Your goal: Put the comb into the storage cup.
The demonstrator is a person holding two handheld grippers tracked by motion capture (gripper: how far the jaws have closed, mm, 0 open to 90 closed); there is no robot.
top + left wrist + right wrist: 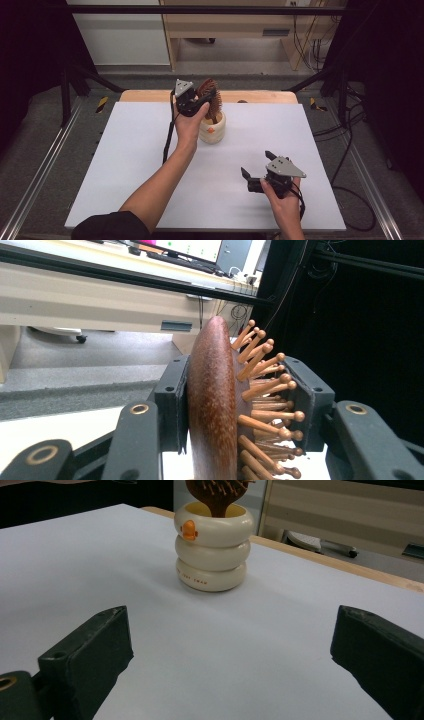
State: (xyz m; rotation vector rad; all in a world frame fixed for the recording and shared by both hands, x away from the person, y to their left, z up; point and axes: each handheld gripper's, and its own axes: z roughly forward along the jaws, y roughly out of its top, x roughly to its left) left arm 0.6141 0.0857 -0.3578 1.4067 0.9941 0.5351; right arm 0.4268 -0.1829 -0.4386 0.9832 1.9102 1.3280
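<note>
Left gripper [200, 100] is up at the far middle of the table, jaws clamped tight on the head of the wooden hairbrush [215, 405], one on the smooth back, one in among the bristles. The brush stands handle-down in the cream holder [212, 130], a stack of three rings with a small orange mark. Right gripper [257, 167] hangs near the front right, jaws spread wide with nothing between them, above the white table [125, 165], well apart from the holder.
</note>
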